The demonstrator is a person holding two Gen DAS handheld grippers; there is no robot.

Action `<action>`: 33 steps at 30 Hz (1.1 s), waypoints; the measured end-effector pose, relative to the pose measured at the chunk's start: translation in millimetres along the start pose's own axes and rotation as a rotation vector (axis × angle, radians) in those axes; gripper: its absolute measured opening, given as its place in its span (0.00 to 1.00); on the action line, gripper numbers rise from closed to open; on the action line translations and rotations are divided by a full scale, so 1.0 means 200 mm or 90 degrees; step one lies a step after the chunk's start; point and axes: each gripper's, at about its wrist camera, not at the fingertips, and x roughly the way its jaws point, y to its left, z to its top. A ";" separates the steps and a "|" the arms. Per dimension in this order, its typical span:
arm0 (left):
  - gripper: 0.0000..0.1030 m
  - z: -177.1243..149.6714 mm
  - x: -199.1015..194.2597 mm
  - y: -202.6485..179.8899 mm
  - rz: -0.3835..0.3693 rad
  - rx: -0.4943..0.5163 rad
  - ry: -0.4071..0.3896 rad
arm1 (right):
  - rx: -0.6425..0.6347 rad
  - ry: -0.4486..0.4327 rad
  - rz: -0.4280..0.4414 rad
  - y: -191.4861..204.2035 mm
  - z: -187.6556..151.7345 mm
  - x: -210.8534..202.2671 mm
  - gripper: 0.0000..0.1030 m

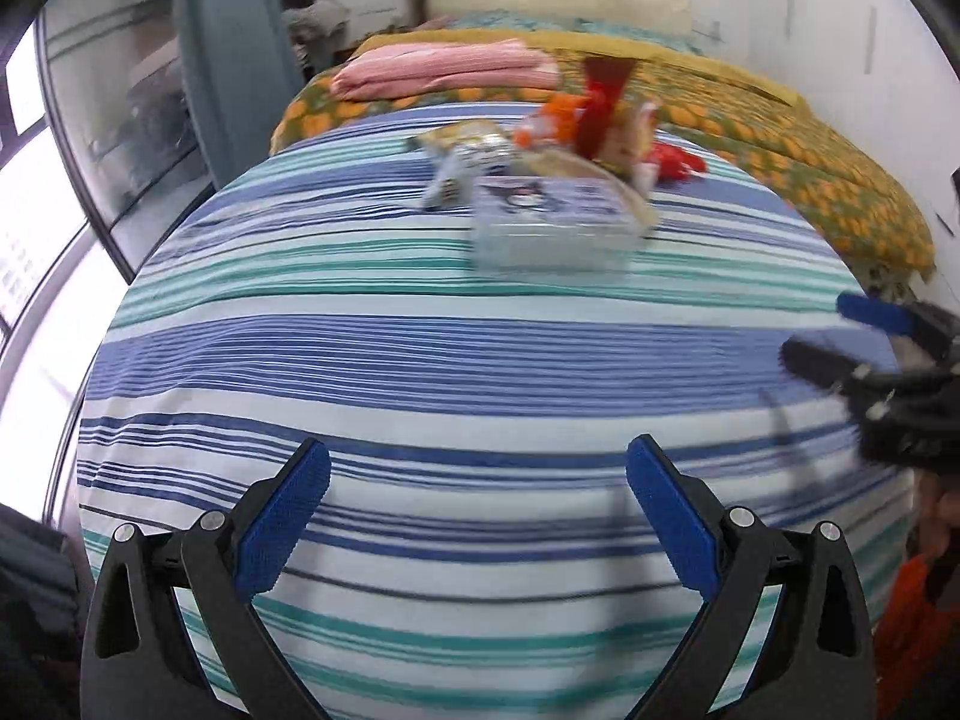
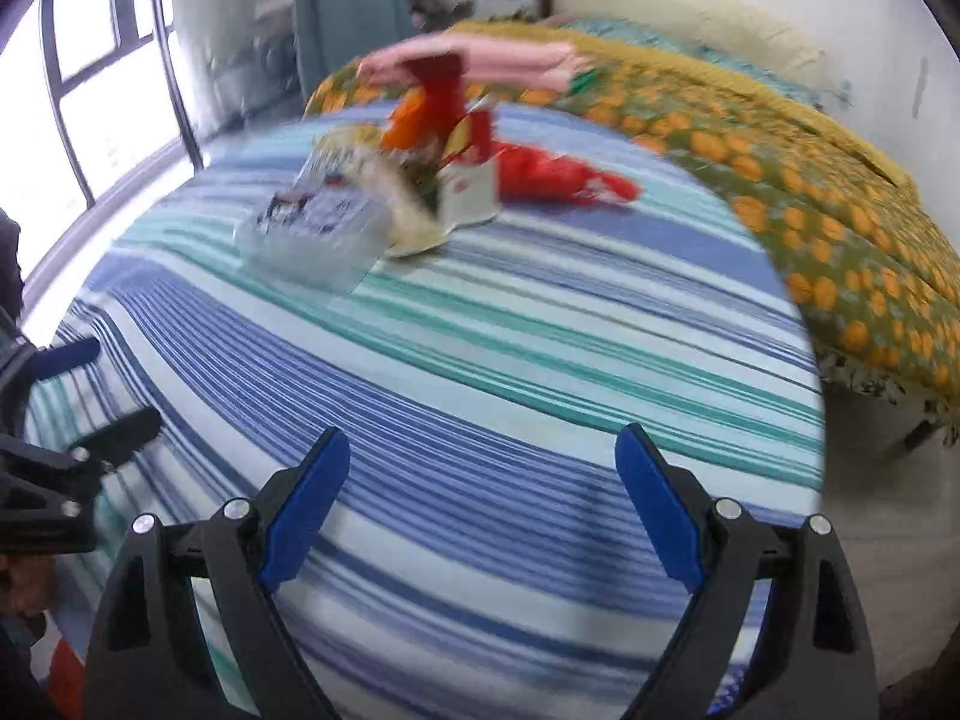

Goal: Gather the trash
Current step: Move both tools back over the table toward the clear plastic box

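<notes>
We see daylight flooding in from the window (image 2: 90, 90), blown out to near white, leaving the room bright and evenly lit with only faint shadows on the striped bedsheet (image 1: 420, 360). Motion blur smears the pile of wrappers (image 2: 432, 156) in both views, more heavily in the right wrist view. Fisheye distortion bulges the bed and darkens the corners.

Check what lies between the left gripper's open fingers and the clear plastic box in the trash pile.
Only bare striped sheet. In the left wrist view, nothing lies between the left gripper and the clear plastic box.
</notes>
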 end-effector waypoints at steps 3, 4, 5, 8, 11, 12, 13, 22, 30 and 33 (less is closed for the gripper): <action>0.95 0.06 0.03 0.01 0.001 -0.012 0.003 | -0.023 0.013 -0.018 0.05 0.01 0.07 0.86; 0.95 0.08 0.05 0.00 0.002 -0.013 0.001 | -0.017 0.008 -0.017 0.05 0.02 0.08 0.87; 0.95 0.11 0.06 -0.01 0.003 -0.012 -0.001 | -0.009 0.008 -0.014 0.04 0.02 0.09 0.88; 0.95 0.23 0.11 -0.04 0.010 -0.018 -0.016 | 0.023 0.010 0.000 0.00 0.01 0.12 0.91; 0.95 0.35 0.16 -0.11 0.012 -0.018 -0.020 | 0.024 0.009 0.003 0.01 0.02 0.13 0.92; 0.95 0.39 0.17 -0.14 0.008 -0.013 -0.022 | 0.025 0.009 0.002 0.01 0.02 0.12 0.92; 0.95 0.43 0.19 -0.18 0.008 -0.004 -0.024 | 0.024 0.008 0.001 0.01 0.02 0.12 0.92; 0.96 0.49 0.34 -0.32 0.095 0.040 -0.001 | 0.026 0.006 0.002 0.01 0.01 0.12 0.92; 0.96 0.36 0.27 0.14 0.151 -0.043 0.021 | 0.027 0.006 0.001 0.01 0.01 0.11 0.91; 0.96 0.32 0.27 0.36 0.160 -0.094 0.044 | 0.027 0.006 0.001 0.01 0.01 0.11 0.91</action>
